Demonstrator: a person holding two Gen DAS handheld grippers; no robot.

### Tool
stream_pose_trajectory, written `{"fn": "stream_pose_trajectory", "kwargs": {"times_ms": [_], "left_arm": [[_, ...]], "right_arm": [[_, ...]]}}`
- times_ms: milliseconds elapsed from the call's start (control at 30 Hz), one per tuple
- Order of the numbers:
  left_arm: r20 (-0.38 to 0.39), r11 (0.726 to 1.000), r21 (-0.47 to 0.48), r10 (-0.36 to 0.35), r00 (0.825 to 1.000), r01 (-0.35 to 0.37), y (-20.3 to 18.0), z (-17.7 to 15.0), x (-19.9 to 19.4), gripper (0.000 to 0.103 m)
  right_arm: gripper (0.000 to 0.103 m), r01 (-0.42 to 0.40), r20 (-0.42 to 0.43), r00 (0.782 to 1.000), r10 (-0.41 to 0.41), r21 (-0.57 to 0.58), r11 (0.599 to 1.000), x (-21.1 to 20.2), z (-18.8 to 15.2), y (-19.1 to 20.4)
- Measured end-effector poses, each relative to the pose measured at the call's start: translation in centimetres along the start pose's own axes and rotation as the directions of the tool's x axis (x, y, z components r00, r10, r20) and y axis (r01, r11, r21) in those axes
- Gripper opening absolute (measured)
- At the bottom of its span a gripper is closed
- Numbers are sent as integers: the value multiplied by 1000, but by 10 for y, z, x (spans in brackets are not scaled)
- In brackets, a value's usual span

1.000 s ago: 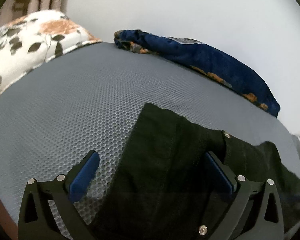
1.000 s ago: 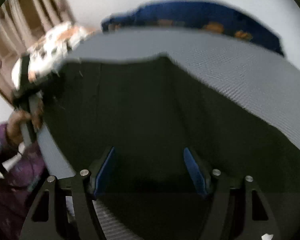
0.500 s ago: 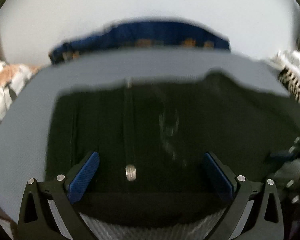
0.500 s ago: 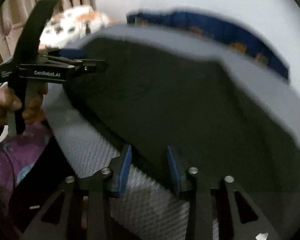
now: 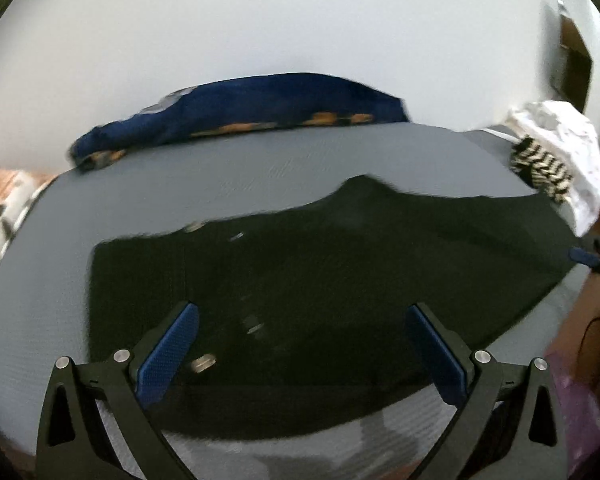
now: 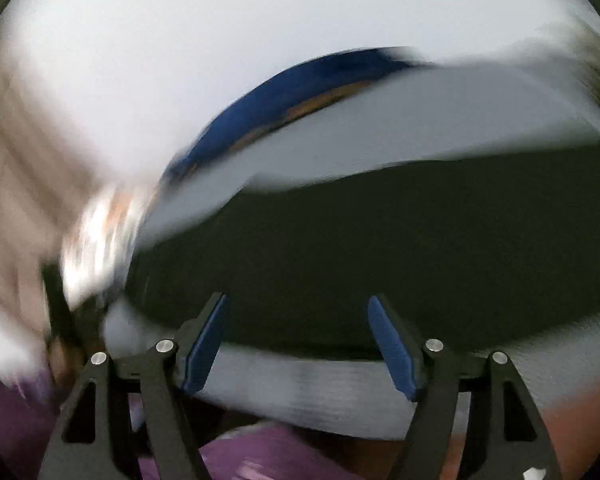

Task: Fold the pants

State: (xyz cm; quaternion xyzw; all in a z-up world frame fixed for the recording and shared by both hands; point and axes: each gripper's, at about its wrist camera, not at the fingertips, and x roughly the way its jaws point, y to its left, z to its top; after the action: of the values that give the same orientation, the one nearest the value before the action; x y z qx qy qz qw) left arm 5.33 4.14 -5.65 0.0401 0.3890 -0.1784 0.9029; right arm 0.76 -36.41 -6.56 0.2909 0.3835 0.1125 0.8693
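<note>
Black pants (image 5: 340, 280) lie flat for folding; I hold left tool (image 5: 300, 344) and right tool (image 6: 296, 340) released above its six o'clock edge.

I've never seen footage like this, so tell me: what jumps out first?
A big pair of black pants lies spread flat on a grey mat. In front, blue-padded fingers of the left hand-held gripper stand wide open over the pants. A navy, orange-patterned cloth lies along the mat's far edge.
</note>
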Motion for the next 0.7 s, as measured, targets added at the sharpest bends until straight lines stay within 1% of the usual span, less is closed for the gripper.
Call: {"fn": "stream_pose_trajectory", "kwargs": {"times_ms": [33,67,100,133,200,267,300,367,400,467,600,667,700], "left_arm": [[-8,1000,7,-24,1000,24,-8,5,4,102],[-13,999,12,-40,999,40,-15,9,9,102],[-18,998,18,-53,998,53,-24,13,16,102],[-26,998,19,-64,998,64,-33,17,23,102],[-43,995,16,-98,994,99,-47,25,38,102],[-43,994,24,-105,994,106,-56,31,51,102],[-53,995,28,-93,994,94,-62,32,60,102],[-73,995,14,-102,992,103,-66,31,72,102],[-85,995,-5,-103,991,103,-67,31,80,102],[-104,994,-27,-106,989,103,-66,29,89,102],[-137,994,-50,-104,985,98,-67,21,102,102],[-148,994,-52,-99,984,92,-67,18,105,102],[-153,995,-49,-95,984,88,-68,16,107,102]], "right_arm": [[71,3,54,998,-10,121,993,-19,4,-33],[71,2,115,993,-31,244,970,-39,5,-69],[71,8,165,984,-68,343,939,-57,2,-103],[71,19,185,977,-102,403,915,-69,-1,-127],[71,13,231,963,-139,477,879,-89,-9,-164],[71,-10,268,953,-143,498,867,-96,-11,-181],[71,-22,287,947,-141,498,867,-97,-10,-187],[70,-29,302,944,-137,486,873,-94,-5,-192],[68,-15,299,943,-146,476,879,-92,-2,-196],[68,-13,305,941,-146,464,886,-94,0,-202],[69,58,274,944,-186,417,907,-90,14,-199],[69,72,283,938,-199,403,913,-94,12,-200],[71,60,295,936,-194,408,911,-92,15,-203]]}}
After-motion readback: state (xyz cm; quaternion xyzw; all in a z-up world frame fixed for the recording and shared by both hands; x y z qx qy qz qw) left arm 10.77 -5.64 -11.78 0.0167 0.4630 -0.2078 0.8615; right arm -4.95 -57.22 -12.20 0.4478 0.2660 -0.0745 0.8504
